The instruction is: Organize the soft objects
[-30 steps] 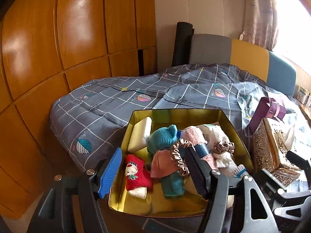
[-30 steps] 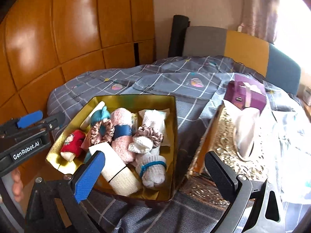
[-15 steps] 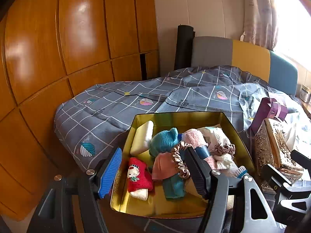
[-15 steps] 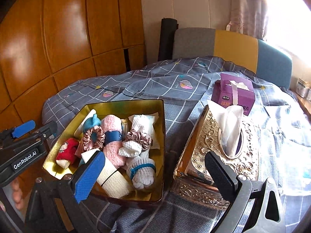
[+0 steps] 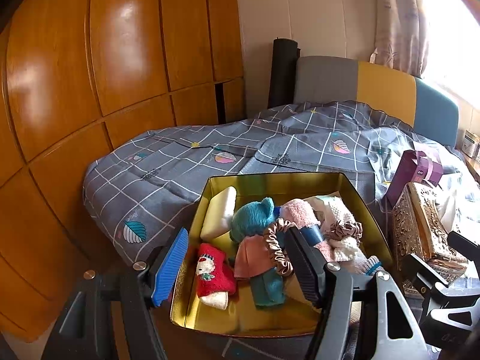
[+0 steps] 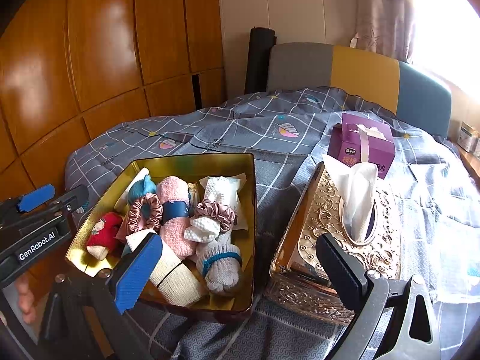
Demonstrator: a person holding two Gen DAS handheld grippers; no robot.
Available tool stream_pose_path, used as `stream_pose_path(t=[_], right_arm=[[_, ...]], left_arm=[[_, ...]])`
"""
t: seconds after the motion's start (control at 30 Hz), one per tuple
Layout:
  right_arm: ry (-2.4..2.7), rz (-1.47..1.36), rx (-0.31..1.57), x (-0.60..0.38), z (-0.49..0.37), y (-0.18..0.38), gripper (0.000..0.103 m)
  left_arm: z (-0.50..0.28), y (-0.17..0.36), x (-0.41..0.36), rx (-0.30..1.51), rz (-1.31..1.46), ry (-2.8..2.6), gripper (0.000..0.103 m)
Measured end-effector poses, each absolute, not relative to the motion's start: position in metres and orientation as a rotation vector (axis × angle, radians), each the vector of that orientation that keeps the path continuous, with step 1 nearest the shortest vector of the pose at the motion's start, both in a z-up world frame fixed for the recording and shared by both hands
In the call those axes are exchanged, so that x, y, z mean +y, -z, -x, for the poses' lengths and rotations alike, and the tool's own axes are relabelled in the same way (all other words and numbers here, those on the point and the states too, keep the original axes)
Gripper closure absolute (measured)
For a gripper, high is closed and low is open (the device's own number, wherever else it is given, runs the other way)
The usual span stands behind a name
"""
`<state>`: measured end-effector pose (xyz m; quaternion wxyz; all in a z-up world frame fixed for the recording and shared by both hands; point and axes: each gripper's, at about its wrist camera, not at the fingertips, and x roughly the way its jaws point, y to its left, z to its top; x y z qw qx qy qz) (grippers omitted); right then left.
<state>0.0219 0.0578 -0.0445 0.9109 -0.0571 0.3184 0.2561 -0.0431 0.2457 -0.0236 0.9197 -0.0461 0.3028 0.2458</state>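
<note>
1. On my far left stands the wooden wardrobe (image 5: 126, 60), with the bed's grey checked quilt (image 6: 240, 129) running off beside it.
2. My left gripper (image 5: 237, 267) hangs over the near left corner of the gold tin (image 5: 279, 181), fingers spread wide and holding nothing. Its blue pad sits outside the tin's left wall; the black finger (image 5: 303, 267) is above the contents.
3. Inside the tin, at the left, lies a red sock with a cartoon face (image 5: 214, 273), a cream foam block (image 5: 219, 213) leaning on the wall behind it.
4. Next comes a teal plush piece (image 5: 252, 217), then a pink satin scrunchie (image 6: 145, 216) against a pink fluffy roll with a blue band (image 6: 175, 210).
5. A beige rolled cloth with a black band (image 6: 177, 276) lies at the tin's near edge.
6. On the right side of the tin: a white packet (image 6: 223, 189), a mauve scrunchie (image 6: 216, 211) and a white sock with a blue band (image 6: 222, 262).
7. My right gripper (image 6: 240, 270) is open and empty too; it straddles the gap between the tin and the ornate gold tissue box (image 6: 327, 225).
8. A purple carton (image 6: 361, 147) stands just behind the tissue box.
</note>
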Motion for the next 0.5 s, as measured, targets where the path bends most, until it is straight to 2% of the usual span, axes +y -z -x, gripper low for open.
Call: stream_pose_path(t=[0.5], right_arm=[[-0.527,0.118,0.658,0.0579,-0.0216,0.0451,0.0]], left_arm=[[0.0427,0.0255,0.2446,0.632,0.094,-0.493,0.035]])
